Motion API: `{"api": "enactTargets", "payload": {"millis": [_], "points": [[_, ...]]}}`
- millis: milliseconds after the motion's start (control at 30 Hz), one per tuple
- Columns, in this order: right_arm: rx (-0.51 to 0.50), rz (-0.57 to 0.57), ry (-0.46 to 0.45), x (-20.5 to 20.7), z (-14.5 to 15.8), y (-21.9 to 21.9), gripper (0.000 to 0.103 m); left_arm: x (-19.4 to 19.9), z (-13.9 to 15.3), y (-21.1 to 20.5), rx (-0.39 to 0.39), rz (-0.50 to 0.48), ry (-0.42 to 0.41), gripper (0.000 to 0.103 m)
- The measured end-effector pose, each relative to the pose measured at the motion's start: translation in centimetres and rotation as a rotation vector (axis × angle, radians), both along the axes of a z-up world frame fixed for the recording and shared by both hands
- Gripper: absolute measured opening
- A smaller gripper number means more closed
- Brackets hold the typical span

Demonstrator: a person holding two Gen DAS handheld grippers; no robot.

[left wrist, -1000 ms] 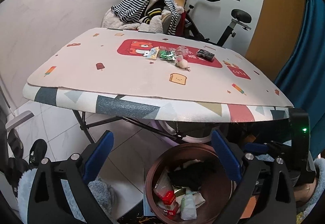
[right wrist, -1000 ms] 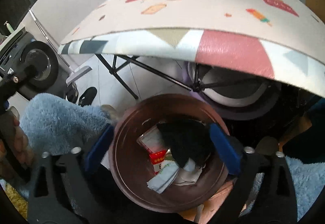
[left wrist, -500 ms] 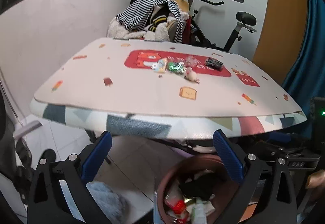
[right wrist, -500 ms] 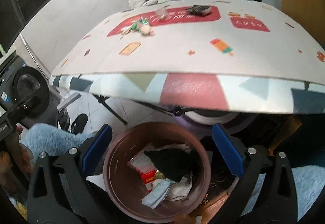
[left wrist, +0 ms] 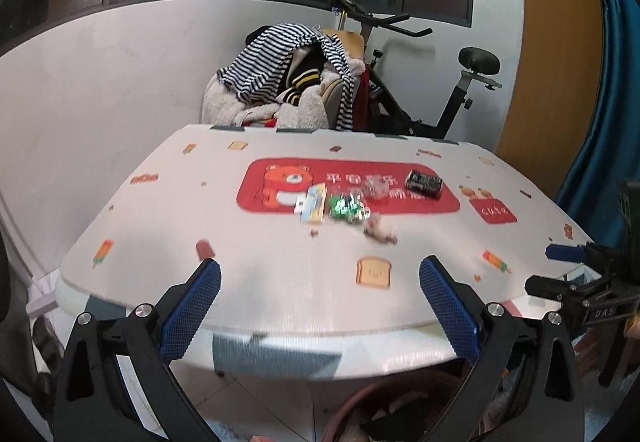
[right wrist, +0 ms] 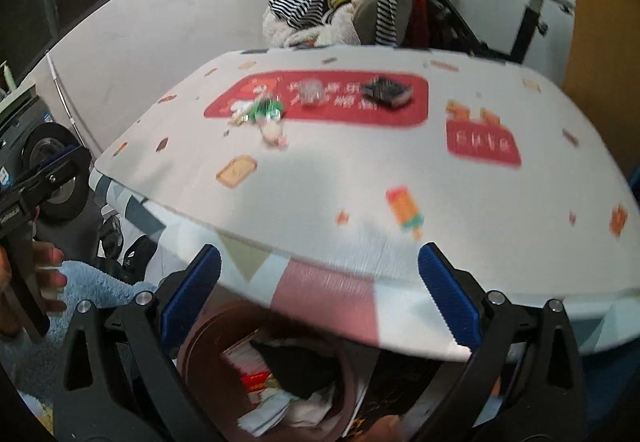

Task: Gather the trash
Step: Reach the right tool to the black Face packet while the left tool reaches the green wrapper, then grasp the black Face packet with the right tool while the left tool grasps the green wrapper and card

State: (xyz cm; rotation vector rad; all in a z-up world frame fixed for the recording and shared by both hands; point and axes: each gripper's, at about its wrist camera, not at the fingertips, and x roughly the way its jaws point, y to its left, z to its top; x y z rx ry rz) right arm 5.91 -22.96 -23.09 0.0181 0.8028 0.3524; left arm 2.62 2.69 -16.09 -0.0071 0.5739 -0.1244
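Several pieces of trash lie near the red bear print in the middle of the table (left wrist: 280, 258): a yellow-blue wrapper (left wrist: 313, 205), a green wrapper (left wrist: 347, 206), a crumpled pink-white scrap (left wrist: 378, 229), a clear crumpled piece (left wrist: 376, 187) and a black packet (left wrist: 424, 183). The right wrist view shows the green wrapper (right wrist: 266, 109), the scrap (right wrist: 274, 133) and the black packet (right wrist: 386, 91). A brown trash bin (right wrist: 224, 326) with trash inside stands on the floor under the table's near edge. My left gripper (left wrist: 320, 300) and right gripper (right wrist: 318, 298) are open and empty, raised at the table's near edge.
A chair piled with striped clothes (left wrist: 296, 81) and an exercise bike (left wrist: 452, 105) stand behind the table. A blue curtain (left wrist: 600, 121) hangs at the right. A fluffy blue rug (right wrist: 80, 282) lies on the floor by the bin.
Both grippers have risen from over the bin up to table height, so the tabletop fills both views. Both stayed open and empty.
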Motion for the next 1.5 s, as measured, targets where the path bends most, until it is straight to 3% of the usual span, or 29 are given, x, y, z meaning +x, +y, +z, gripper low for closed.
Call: {"api": "enactTargets", "payload": {"millis": [200,367,533,700,833,1000,1067,1100,1133,1167,1233,1367,1433,1500], "points": [[-0.045,0.010,0.034,4.6,1.1,-0.8,0.097,3.2,0.3,0.5,-0.022,-0.018,0.008,0.097],[-0.138,-0.038,-0.001,8.8,1.1,-1.4,0.097,5.9,-0.5,1.4,-0.025,0.015,0.054,0.097],[-0.127,-0.094,-0.026,13.9,0.4,-2.6,0.097,8.0,-1.8,2.6,-0.047,0.061,0.111,0.097],[-0.125,-0.097,-0.023,18.7,-0.7,-2.3,0.097,10.2,-3.1,3.5,-0.100,0.080,0.164,0.097],[-0.186,-0.042,0.001,22.6,-2.0,-0.3,0.097,12.1,-4.0,3.8,-0.174,0.050,0.220,0.097],[-0.244,0.034,0.064,26.1,-3.8,1.4,0.096,14.2,-4.9,3.1,-0.227,0.010,0.276,0.081],[-0.261,0.046,0.073,26.5,-4.4,1.7,0.084,15.1,-5.3,2.3,-0.235,-0.011,0.293,0.077],[-0.258,0.054,0.083,26.6,-4.6,1.7,0.065,15.6,-5.5,1.9,-0.236,-0.026,0.302,0.072],[-0.254,0.065,0.103,26.6,-5.0,1.8,0.058,16.1,-5.6,1.2,-0.238,-0.046,0.309,0.069],[-0.241,0.071,0.096,26.5,-4.9,1.8,0.056,16.6,-5.8,0.8,-0.238,-0.064,0.314,0.062],[-0.226,0.090,0.076,25.8,-4.8,1.8,0.044,17.7,-6.1,-0.3,-0.234,-0.097,0.328,0.059],[-0.169,0.081,0.015,24.5,-4.0,1.1,0.038,20.6,-6.9,-2.0,-0.209,-0.087,0.361,0.061],[-0.137,0.058,-0.024,23.9,-3.5,0.6,0.036,21.6,-7.0,-2.9,-0.171,-0.086,0.358,0.080],[-0.116,0.041,-0.036,23.8,-3.2,0.0,0.035,22.4,-7.0,-3.9,-0.104,-0.092,0.324,0.084]]}}
